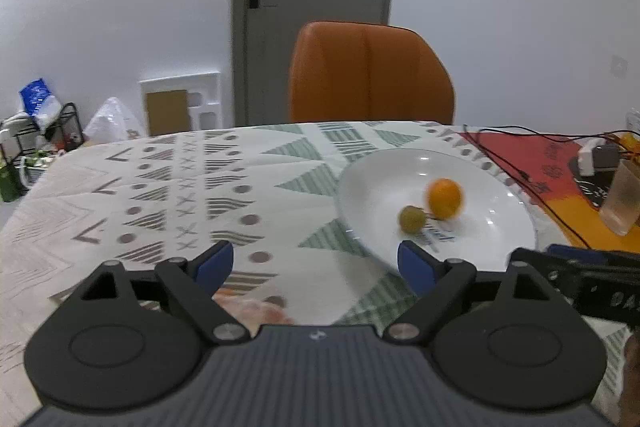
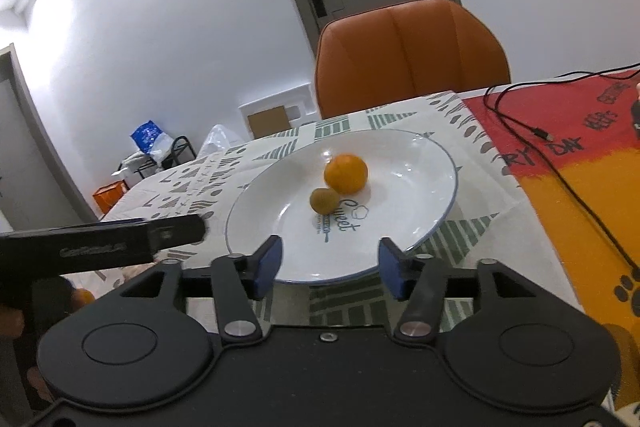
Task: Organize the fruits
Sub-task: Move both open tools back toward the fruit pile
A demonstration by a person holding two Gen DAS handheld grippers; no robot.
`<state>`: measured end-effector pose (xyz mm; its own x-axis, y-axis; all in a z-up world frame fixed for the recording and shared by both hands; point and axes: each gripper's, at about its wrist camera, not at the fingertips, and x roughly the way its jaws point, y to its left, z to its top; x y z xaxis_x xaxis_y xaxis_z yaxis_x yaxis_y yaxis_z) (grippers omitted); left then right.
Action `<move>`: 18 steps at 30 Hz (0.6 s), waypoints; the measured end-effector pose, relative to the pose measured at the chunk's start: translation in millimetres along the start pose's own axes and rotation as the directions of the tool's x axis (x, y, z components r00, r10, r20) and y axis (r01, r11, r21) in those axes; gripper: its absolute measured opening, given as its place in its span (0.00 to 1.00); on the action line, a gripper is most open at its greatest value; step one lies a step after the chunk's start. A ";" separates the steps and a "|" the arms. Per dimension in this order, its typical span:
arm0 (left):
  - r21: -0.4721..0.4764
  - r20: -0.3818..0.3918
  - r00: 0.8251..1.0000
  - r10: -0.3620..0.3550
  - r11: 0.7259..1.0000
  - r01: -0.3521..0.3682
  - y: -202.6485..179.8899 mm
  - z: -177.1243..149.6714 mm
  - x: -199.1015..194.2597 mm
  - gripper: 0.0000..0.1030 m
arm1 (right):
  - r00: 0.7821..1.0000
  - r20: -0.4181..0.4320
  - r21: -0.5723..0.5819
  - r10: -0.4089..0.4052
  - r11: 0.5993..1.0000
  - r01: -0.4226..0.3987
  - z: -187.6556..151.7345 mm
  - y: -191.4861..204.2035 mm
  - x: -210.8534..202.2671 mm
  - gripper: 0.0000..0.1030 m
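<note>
A white plate (image 2: 420,163) lies on the patterned tablecloth, with an orange (image 2: 346,173) and a small greenish-brown fruit (image 2: 323,200) touching each other near its middle. My right gripper (image 2: 330,259) stands open over the plate's near rim with nothing between its fingers. In the left wrist view the plate (image 1: 380,179) is to the right, holding the blurred orange (image 1: 445,198) and the small fruit (image 1: 411,219). My left gripper (image 1: 314,261) is wide open and empty, its right finger at the plate's near-left rim. Another orange fruit (image 2: 82,297) lies low on the left.
An orange chair (image 1: 372,75) stands behind the table's far edge. A red and orange mat (image 2: 580,167) with black cables (image 2: 560,171) covers the table's right side. A translucent cup (image 1: 622,203) and a charger sit there. Bags and a rack clutter the floor at left (image 1: 40,123).
</note>
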<state>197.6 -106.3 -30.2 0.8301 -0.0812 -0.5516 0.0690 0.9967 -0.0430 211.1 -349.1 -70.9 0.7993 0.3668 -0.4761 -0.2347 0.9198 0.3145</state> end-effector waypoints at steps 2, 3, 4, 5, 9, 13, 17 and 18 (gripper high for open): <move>-0.010 0.013 1.000 0.015 1.000 -0.014 6.5 -2.4 -4.8 0.90 | 1.000 0.005 -0.003 -0.010 1.000 0.010 -0.2 1.1 -2.3 0.69; -0.018 0.019 1.000 0.016 1.000 -0.015 9.9 -3.4 -7.6 0.92 | 1.000 0.009 -0.006 -0.018 1.000 0.018 -0.3 2.7 -3.7 0.76; -0.026 0.024 1.000 0.015 1.000 -0.014 12.6 -4.3 -10.4 0.92 | 0.999 0.017 -0.009 -0.028 1.000 0.028 -0.5 3.5 -4.9 0.80; -0.035 0.027 1.000 0.012 0.999 -0.011 15.5 -4.8 -13.3 0.93 | 0.999 0.030 -0.011 -0.040 0.999 0.041 -0.9 5.2 -6.9 0.88; -0.067 0.027 1.000 -0.003 0.998 0.005 25.4 -5.7 -23.5 0.94 | 0.997 0.052 -0.010 -0.058 0.998 0.059 -0.8 8.7 -10.5 0.96; -0.077 0.032 0.999 -0.001 0.997 0.003 36.2 -8.1 -34.5 0.94 | 0.998 0.042 -0.008 -0.042 0.999 0.042 -1.2 15.4 -9.8 1.00; -0.078 0.027 0.999 0.041 0.996 -0.039 50.8 -9.0 -44.8 0.94 | 0.999 0.045 -0.014 -0.018 1.000 0.019 -2.9 26.8 -9.1 1.00; -0.086 0.021 0.999 0.038 0.996 -0.036 56.0 -8.9 -46.9 0.95 | 0.999 0.047 -0.024 -0.018 1.000 0.020 -3.7 31.1 -9.2 1.00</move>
<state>157.6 -46.6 -14.2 0.8435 -0.0432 -0.5354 -0.0091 0.9955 -0.0947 194.4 -323.4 -59.7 0.8288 0.3427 -0.4424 -0.2322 0.9299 0.2854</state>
